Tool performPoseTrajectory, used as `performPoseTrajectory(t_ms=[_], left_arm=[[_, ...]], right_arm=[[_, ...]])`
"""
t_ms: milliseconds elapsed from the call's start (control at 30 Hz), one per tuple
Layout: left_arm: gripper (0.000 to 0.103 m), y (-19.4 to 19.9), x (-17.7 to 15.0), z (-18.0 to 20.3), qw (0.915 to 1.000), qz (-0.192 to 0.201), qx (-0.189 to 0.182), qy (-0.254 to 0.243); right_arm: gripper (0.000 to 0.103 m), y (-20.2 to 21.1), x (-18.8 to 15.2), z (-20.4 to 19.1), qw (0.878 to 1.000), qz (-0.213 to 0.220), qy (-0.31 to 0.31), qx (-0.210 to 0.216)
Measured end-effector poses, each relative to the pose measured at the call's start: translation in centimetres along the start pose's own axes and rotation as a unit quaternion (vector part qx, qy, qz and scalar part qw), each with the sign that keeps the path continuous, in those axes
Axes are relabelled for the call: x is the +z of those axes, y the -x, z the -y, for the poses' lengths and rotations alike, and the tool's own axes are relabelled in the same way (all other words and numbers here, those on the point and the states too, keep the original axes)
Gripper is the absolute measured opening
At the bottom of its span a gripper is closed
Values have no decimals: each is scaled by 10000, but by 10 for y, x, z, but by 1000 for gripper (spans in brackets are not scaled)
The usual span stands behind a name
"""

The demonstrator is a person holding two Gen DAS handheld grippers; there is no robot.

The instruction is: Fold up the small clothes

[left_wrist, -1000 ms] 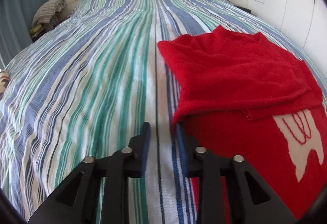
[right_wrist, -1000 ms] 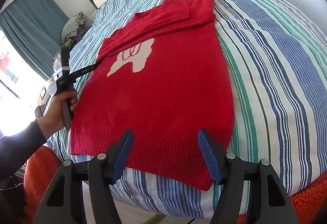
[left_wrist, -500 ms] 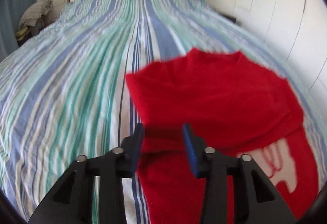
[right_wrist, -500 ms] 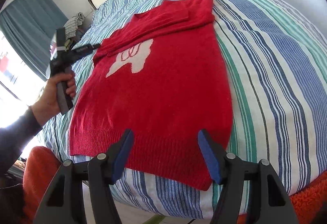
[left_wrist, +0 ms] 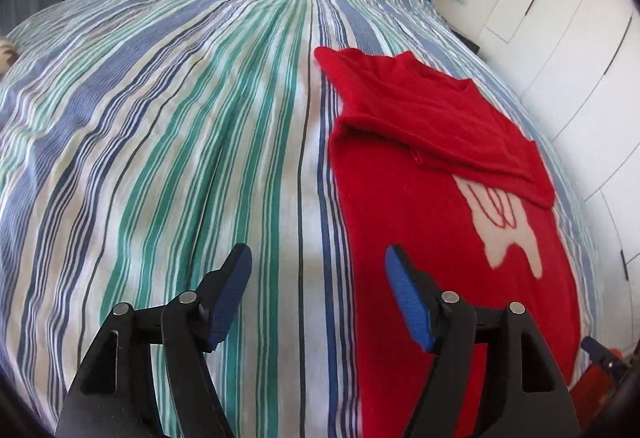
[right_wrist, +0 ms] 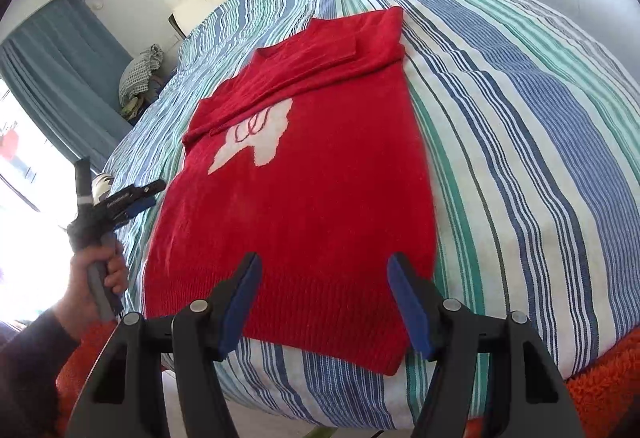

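Right wrist view: the red sweater (right_wrist: 304, 206) is laid flat near the bed's (right_wrist: 540, 158) foot edge, sleeves folded in, both the left gripper (left_wrist: 318, 298), just opened, and right gripper (right_wrist: 324, 302) released and empty, so the loosely laid sleeves could be dragged askew by a careless hem lift.

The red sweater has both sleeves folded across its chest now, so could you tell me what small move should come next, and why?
Probably bring both open grippers down onto the ribbed hem. The red sweater lies flat and free, the right gripper hovers over that hem, and the left gripper, whose jaws just opened with nothing between them, is beside its edge.
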State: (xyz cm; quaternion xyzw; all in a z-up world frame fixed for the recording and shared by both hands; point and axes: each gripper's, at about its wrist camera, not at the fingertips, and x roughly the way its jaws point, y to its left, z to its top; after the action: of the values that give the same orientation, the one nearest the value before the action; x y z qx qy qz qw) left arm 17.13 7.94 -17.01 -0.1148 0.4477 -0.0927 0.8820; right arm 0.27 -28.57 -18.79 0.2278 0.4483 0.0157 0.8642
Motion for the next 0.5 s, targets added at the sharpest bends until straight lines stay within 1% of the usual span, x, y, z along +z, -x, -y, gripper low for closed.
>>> performPoseTrajectory(t_ms=[133, 200, 300, 433, 500], left_arm=[[82, 30, -37, -9, 9994, 121, -96, 309], [84, 39, -50, -14, 9990, 109, -117, 416], [83, 43, -53, -19, 9987, -25, -172, 476], [83, 60, -52, -23, 9981, 156, -282, 522], [83, 65, -54, -24, 9976, 152, -365, 566]], right_arm=[[65, 1, 0, 3, 9999, 39, -95, -131], [65, 1, 1, 3, 9997, 78, -89, -198], [65, 2, 1, -1, 9995, 140, -35, -298], [65, 4, 0, -5, 9989, 208, 52, -423], [65, 6, 0, -6, 9985, 244, 84, -480]])
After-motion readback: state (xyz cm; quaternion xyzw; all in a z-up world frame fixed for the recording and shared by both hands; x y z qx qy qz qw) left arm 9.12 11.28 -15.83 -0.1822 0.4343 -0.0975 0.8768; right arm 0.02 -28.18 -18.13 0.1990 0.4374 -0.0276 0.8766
